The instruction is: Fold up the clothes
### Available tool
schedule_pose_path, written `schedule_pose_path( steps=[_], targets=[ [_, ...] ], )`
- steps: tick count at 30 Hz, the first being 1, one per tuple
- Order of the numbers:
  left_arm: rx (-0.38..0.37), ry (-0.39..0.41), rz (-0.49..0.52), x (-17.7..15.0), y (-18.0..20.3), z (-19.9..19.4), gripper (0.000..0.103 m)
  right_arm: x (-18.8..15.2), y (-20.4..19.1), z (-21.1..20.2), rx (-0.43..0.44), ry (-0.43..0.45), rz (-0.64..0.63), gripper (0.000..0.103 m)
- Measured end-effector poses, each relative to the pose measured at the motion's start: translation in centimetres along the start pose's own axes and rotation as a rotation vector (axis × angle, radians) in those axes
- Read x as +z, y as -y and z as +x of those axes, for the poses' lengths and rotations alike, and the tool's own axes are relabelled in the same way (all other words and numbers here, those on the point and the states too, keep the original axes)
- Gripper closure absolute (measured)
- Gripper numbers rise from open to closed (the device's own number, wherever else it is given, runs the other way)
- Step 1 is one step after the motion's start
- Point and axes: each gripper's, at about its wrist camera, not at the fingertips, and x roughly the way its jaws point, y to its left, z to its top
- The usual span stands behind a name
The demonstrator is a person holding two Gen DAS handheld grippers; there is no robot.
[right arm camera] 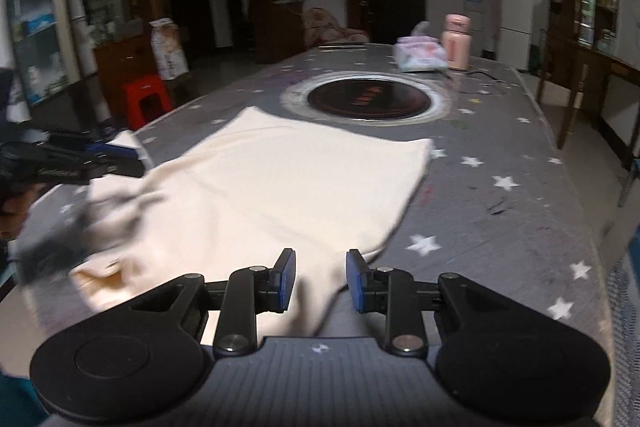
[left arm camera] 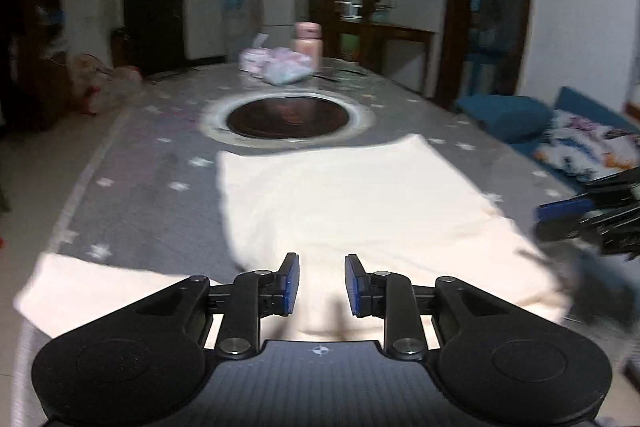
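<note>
A cream garment lies spread on the grey star-print tablecloth. My left gripper is open and empty, just above the garment's near edge. A cream flap lies at the near left. In the right wrist view the same garment lies ahead, and my right gripper is open and empty over its near right corner. Each gripper shows in the other's view: the right one at the right edge, the left one at the left edge.
A round dark hotplate sits in the table's middle beyond the garment. A pink flask and plastic bags stand at the far end. A blue sofa with a patterned cushion is to the right; a red stool to the left.
</note>
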Motion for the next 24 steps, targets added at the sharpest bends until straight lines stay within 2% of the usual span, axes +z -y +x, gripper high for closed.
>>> schedule_pose_path(
  steps=[1, 5, 7, 10, 14, 19, 22, 24],
  targets=[
    [-0.025, -0.011, 0.002, -0.3, 0.4, 0.1, 0.076, -0.3, -0.3, 0.0, 0.010, -0.006, -0.001, 0.076],
    [-0.026, -0.079, -0.011, -1.9, 0.9, 1.9, 0.076, -1.6, -1.7, -0.1, 0.048, -0.032, -0.004, 0.076],
    [-0.022, -0.071, -0.015, -2.3, 0.7, 1.8, 0.076, -2.1, -2.0, 0.0, 0.050, -0.052, -0.004, 0.076],
    [0.063, -0.051, -0.075, -2.4, -1.3, 0.9, 0.075, -1.9, -2.4, -0.4, 0.036, -0.041, -0.035, 0.076],
    [0.176, -0.025, -0.155, -2.5, -4.0, -0.2, 0.062, -0.9, -2.8, -0.5, 0.060, -0.003, -0.041, 0.075],
    [0.318, 0.008, -0.255, -2.6, -7.4, -1.6, 0.061, -1.1, -4.0, 2.0, 0.089, -0.054, -0.053, 0.074],
    [0.403, 0.028, -0.315, -2.7, -9.5, -2.5, 0.056, -0.8, -4.4, 1.9, 0.100, -0.040, -0.052, 0.068],
    [0.484, 0.039, -0.368, -2.8, -11.6, -2.6, 0.053, -0.5, -4.6, 1.6, 0.105, -0.030, -0.050, 0.068]
  ],
)
